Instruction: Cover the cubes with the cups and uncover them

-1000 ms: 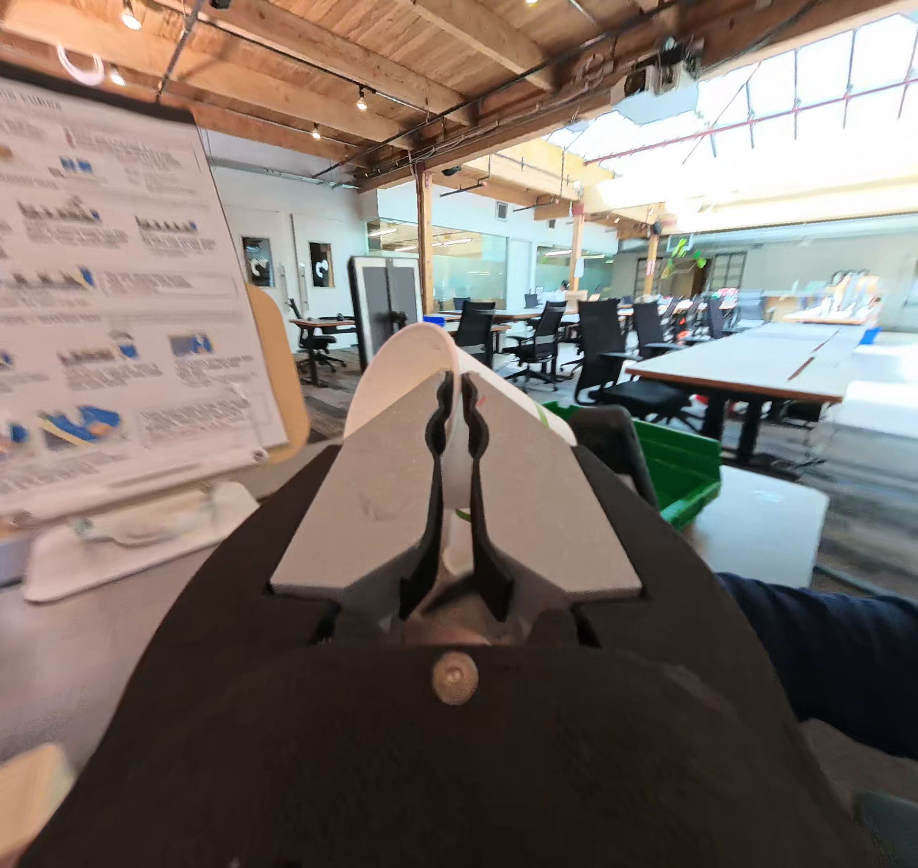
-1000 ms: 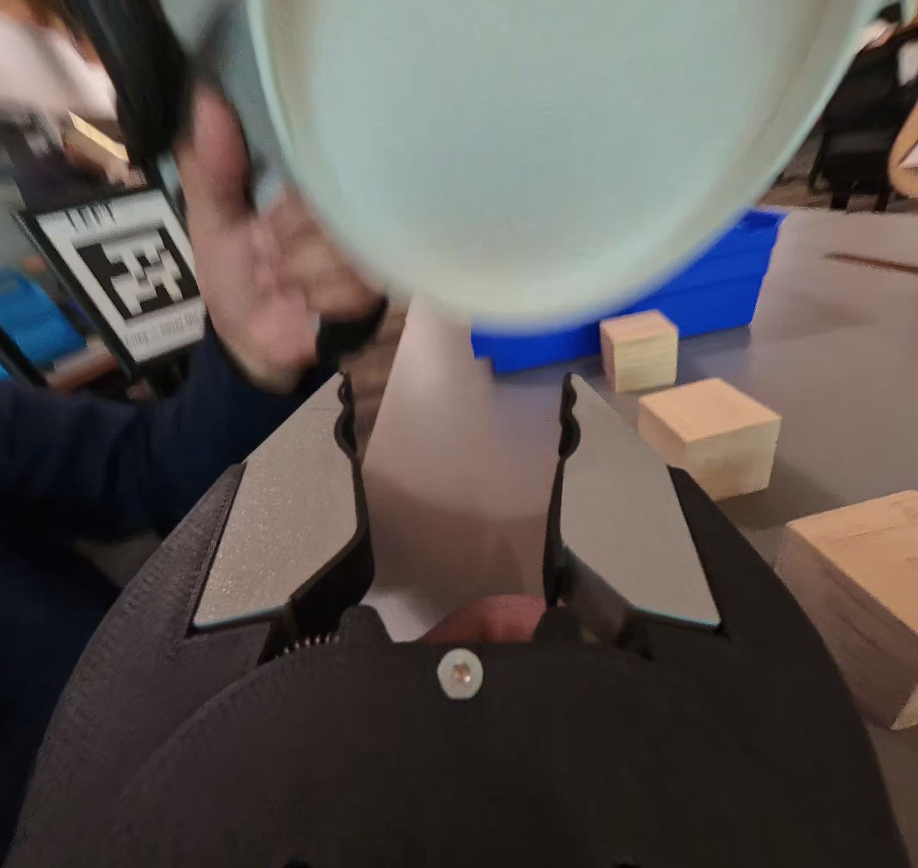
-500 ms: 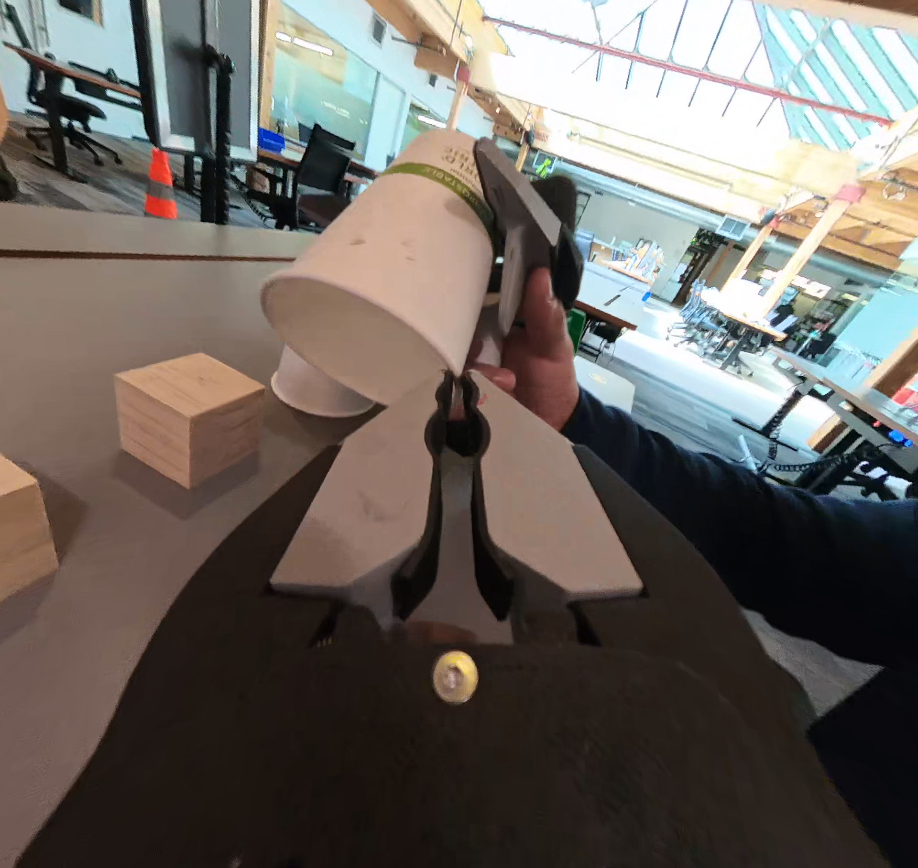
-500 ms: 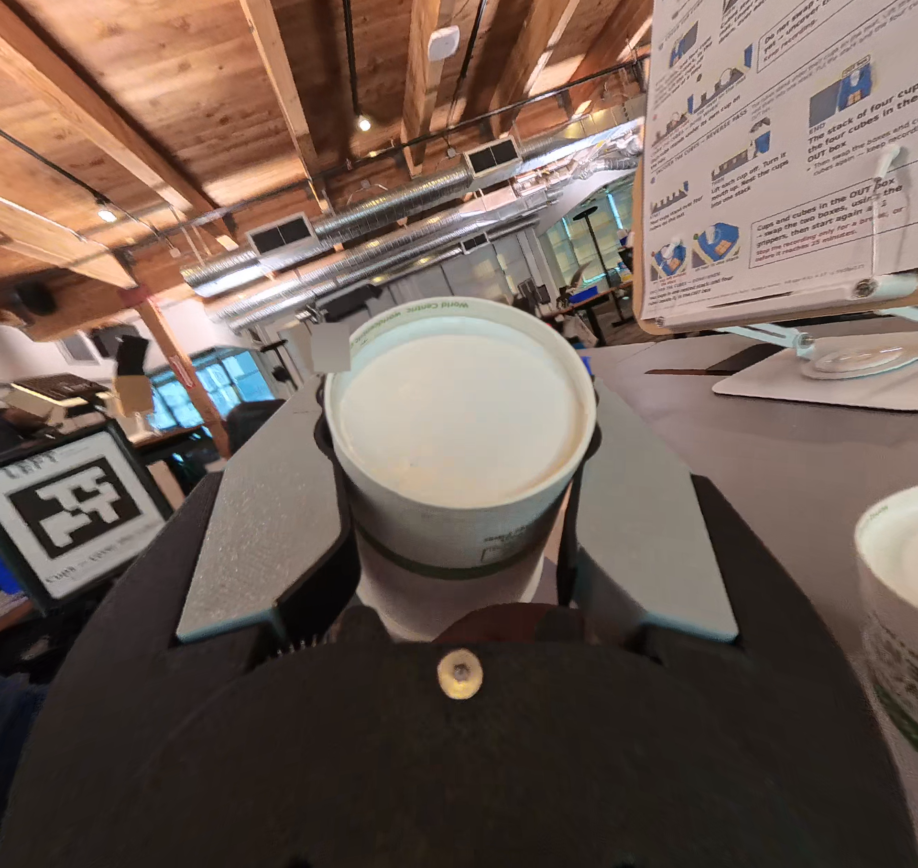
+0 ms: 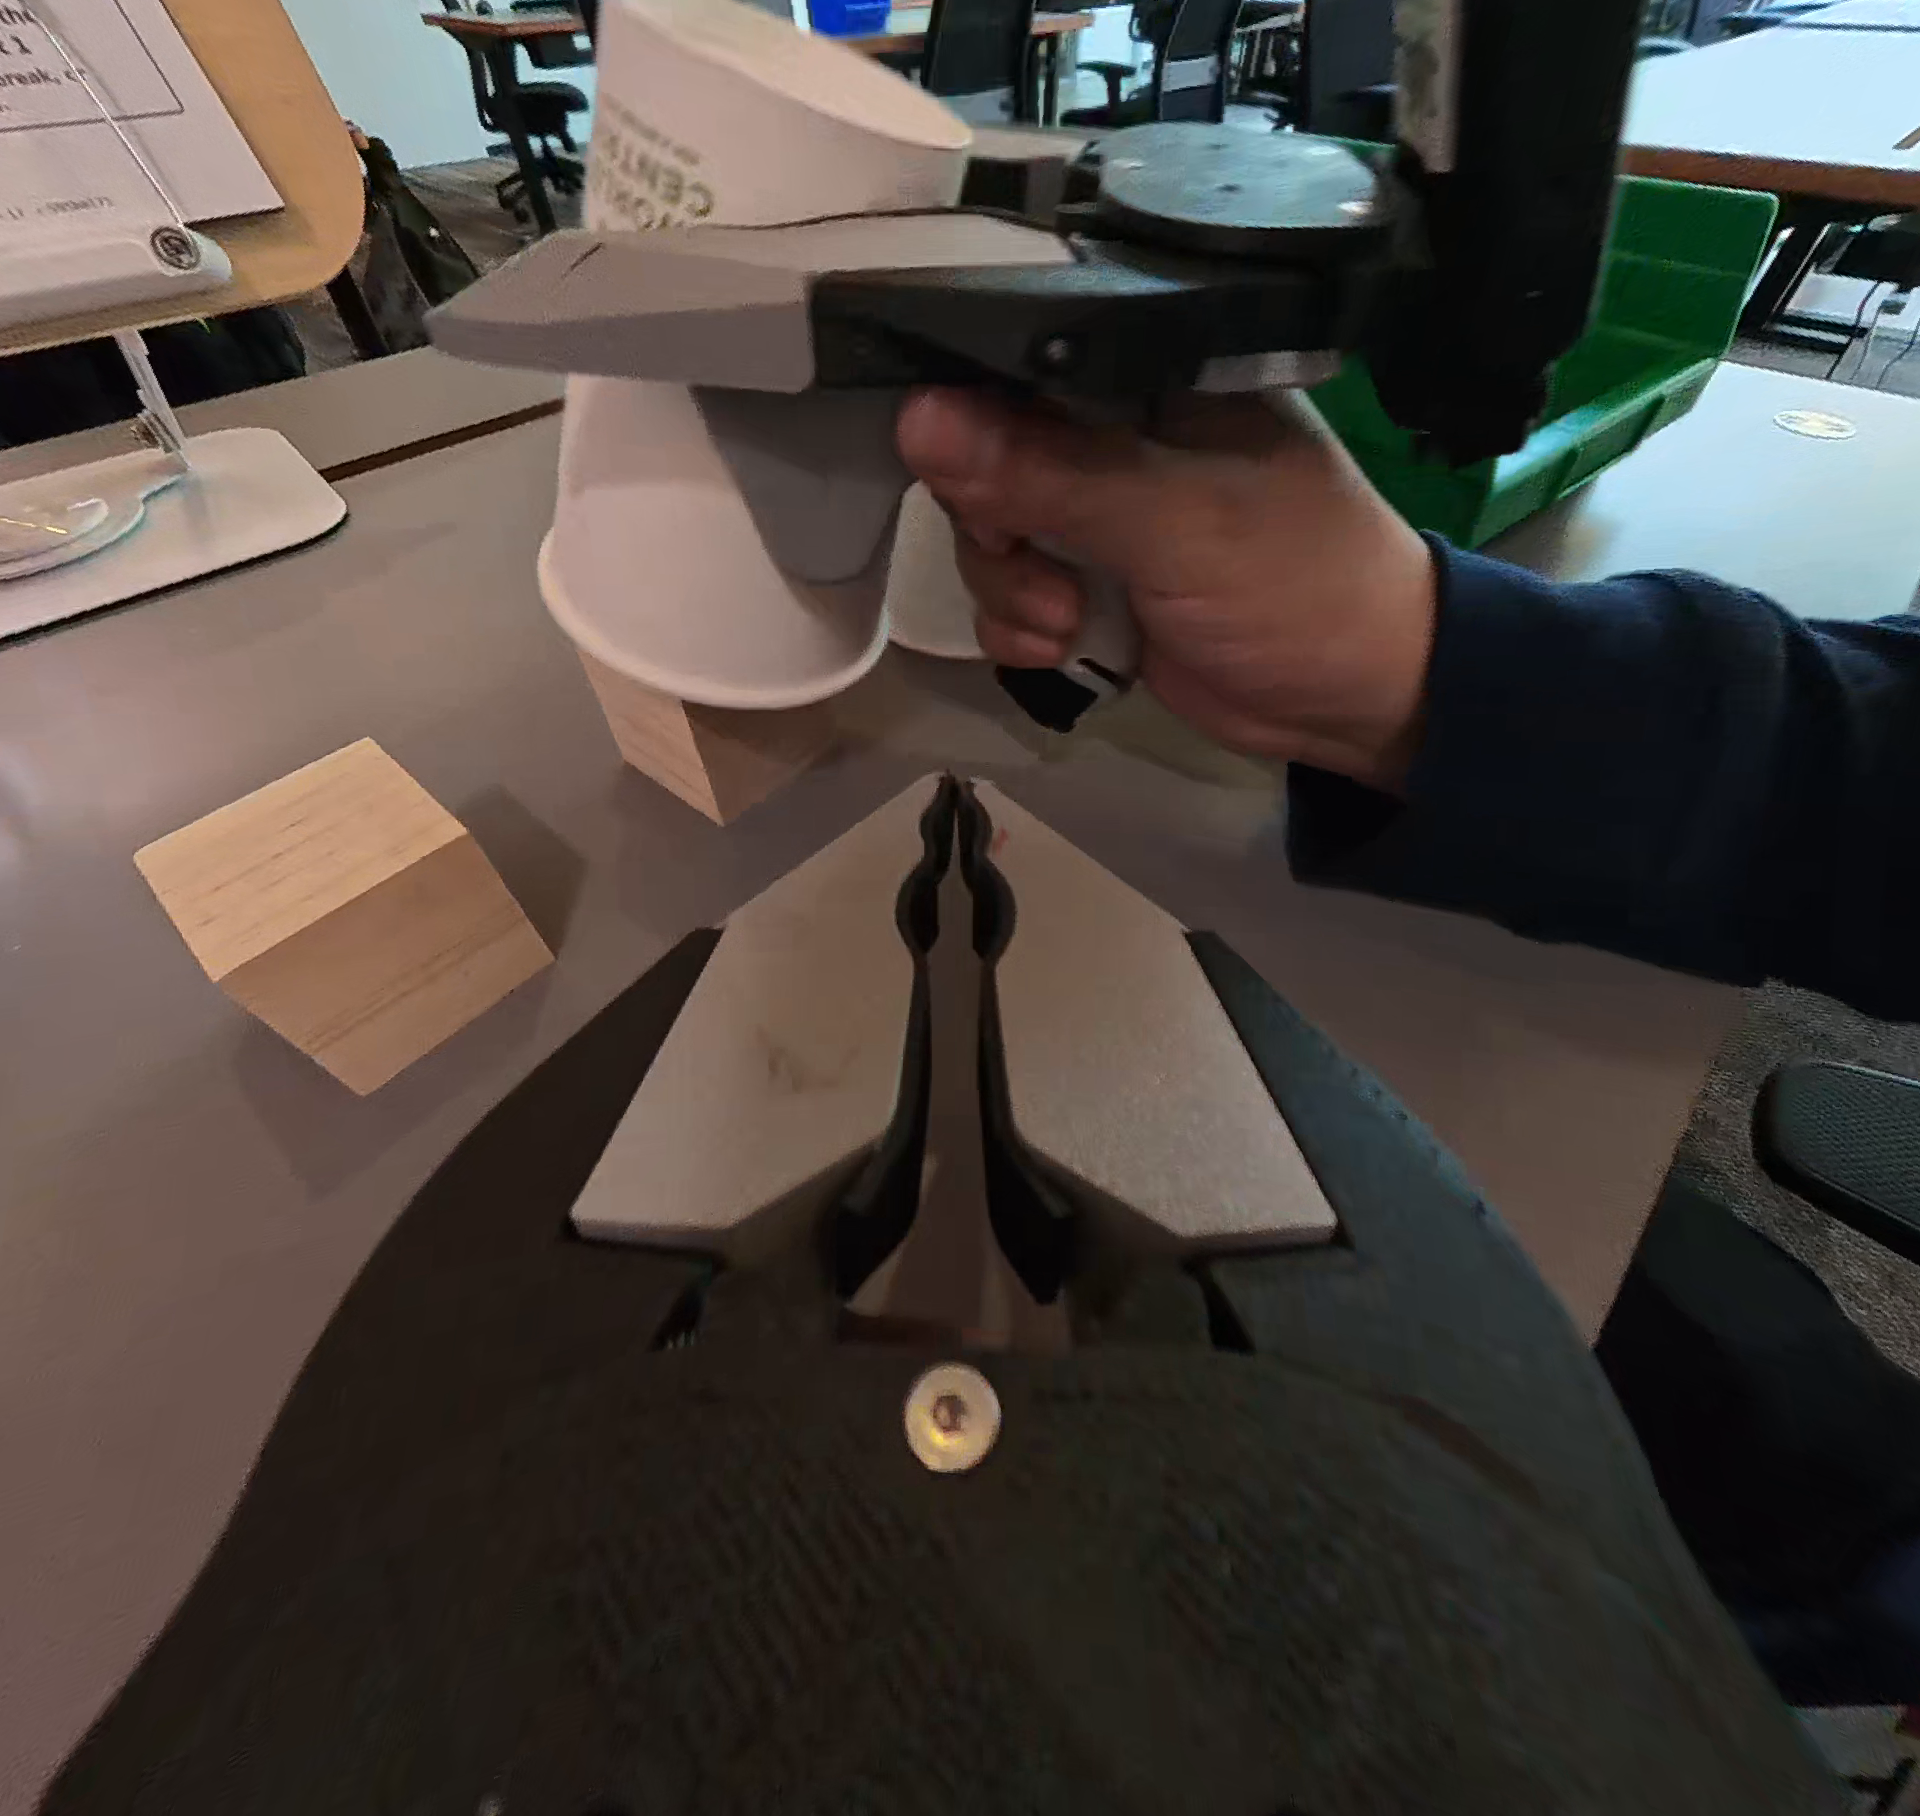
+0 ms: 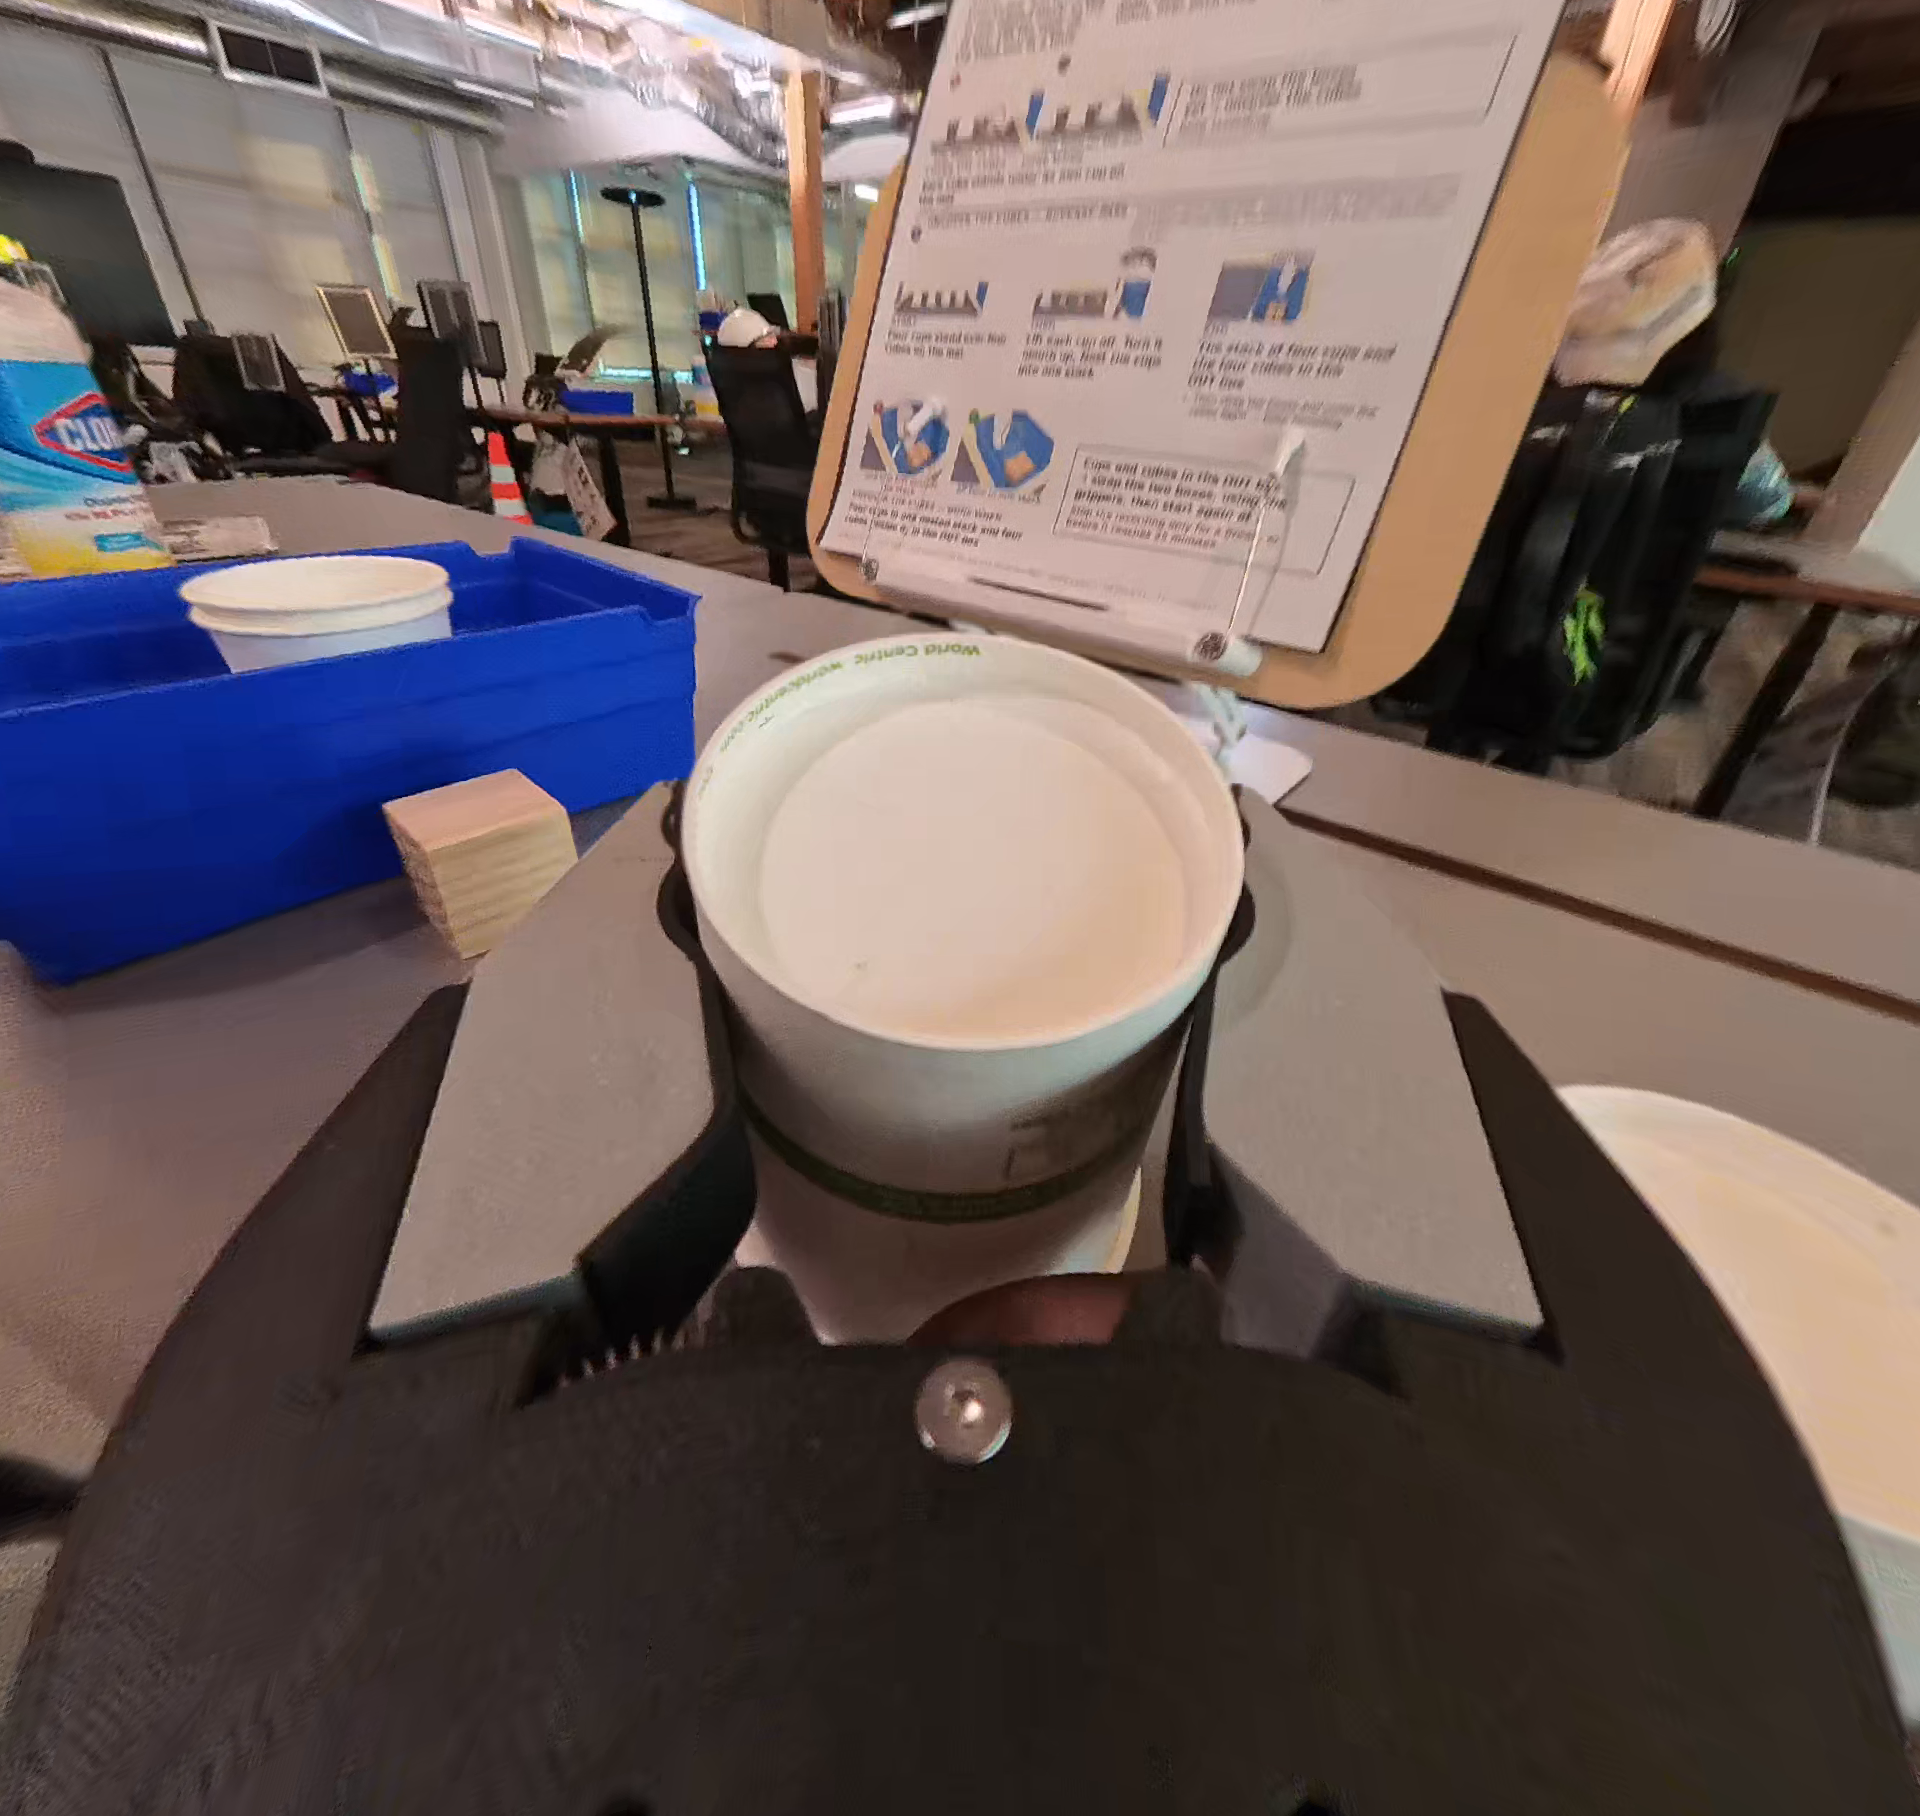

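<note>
Each wrist camera is looking forward along its own fingers, close above the grey table (image 5: 312, 1247). Both views are sharing the white cup (image 6: 966, 935), the cubes and the instruction board (image 6: 1195, 260).

Green lettering runs around the base rim of the white paper cup (image 6: 966, 935) and along a green band on its side. Printed text with small diagrams covers the white instruction sheet (image 6: 1195, 239) on its tan wooden stand. The blue-and-white wipes canister (image 6: 62, 447) bears a brand logo.
</note>
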Available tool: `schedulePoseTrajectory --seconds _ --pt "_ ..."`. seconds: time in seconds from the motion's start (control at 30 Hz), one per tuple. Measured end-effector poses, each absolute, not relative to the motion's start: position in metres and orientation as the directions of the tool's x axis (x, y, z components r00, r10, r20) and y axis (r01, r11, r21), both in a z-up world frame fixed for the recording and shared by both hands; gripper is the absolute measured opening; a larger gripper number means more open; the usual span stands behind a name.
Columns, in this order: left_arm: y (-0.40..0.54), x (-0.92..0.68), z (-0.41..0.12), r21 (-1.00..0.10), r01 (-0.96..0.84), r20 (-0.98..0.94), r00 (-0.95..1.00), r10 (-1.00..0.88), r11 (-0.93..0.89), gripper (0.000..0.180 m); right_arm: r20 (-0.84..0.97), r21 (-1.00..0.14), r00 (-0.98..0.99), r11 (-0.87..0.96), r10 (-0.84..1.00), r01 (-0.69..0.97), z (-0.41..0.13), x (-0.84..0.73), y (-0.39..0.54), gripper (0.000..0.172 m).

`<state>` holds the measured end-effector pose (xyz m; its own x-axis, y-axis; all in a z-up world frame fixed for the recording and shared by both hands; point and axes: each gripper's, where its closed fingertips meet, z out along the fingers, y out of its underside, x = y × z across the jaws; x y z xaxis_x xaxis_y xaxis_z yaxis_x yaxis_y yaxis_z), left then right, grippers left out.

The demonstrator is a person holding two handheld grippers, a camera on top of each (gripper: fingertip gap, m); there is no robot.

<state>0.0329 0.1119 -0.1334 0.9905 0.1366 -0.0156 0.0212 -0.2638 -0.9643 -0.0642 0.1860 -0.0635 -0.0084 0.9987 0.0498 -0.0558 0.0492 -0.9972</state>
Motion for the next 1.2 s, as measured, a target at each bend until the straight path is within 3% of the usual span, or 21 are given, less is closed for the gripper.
schedulePoseTrajectory --seconds 0.1,0.27,0.47,0.53,0.67,0.77,0.87,1.07,1.2 --pt "0.11 0.033 -0.13 -0.97 0.034 0.001 0.991 0.133 -0.241 0.0 0.015 -0.998 0.002 0.015 1.0 0.057 -0.085 -0.082 0.188 0.099" --pt "0.105 0.027 -0.122 -0.982 0.069 0.041 0.986 0.16 -0.174 0.0 0.184 -0.936 0.019 0.169 0.983 0.308 -0.138 -0.091 0.191 0.096" --pt "0.1 0.02 -0.12 -0.984 0.069 0.032 0.976 0.217 -0.162 0.0 0.201 -0.937 0.018 0.187 0.979 0.297 -0.136 -0.086 0.187 0.091" --pt "0.093 0.012 -0.121 -0.983 0.086 0.042 0.965 0.259 -0.163 0.009 0.213 -0.938 0.026 0.196 0.977 0.287 -0.135 -0.083 0.188 0.091" --pt "0.043 -0.043 -0.071 -0.998 0.006 -0.023 0.886 0.463 -0.062 0.009 0.238 -0.942 0.054 0.217 0.97 0.255 -0.128 -0.074 0.19 0.088" --pt "-0.002 -0.097 -0.031 -0.994 -0.022 -0.082 0.823 0.562 -0.111 0.02 0.234 -0.951 0.059 0.216 0.97 0.22 -0.12 -0.07 0.189 0.085" --pt "-0.038 -0.159 -0.008 -0.983 -0.032 -0.145 0.749 0.646 -0.183 0.02 0.205 -0.963 0.059 0.191 0.977 0.188 -0.111 -0.068 0.188 0.083" --pt "-0.055 -0.228 -0.061 -0.847 0.121 -0.264 0.75 0.607 -0.518 0.021 0.213 -0.962 0.051 0.201 0.976 0.183 -0.11 -0.067 0.184 0.082" --pt "-0.058 -0.241 -0.083 -0.782 0.145 -0.315 0.747 0.586 -0.606 0.006 0.215 -0.962 0.047 0.203 0.975 0.182 -0.11 -0.067 0.183 0.081"
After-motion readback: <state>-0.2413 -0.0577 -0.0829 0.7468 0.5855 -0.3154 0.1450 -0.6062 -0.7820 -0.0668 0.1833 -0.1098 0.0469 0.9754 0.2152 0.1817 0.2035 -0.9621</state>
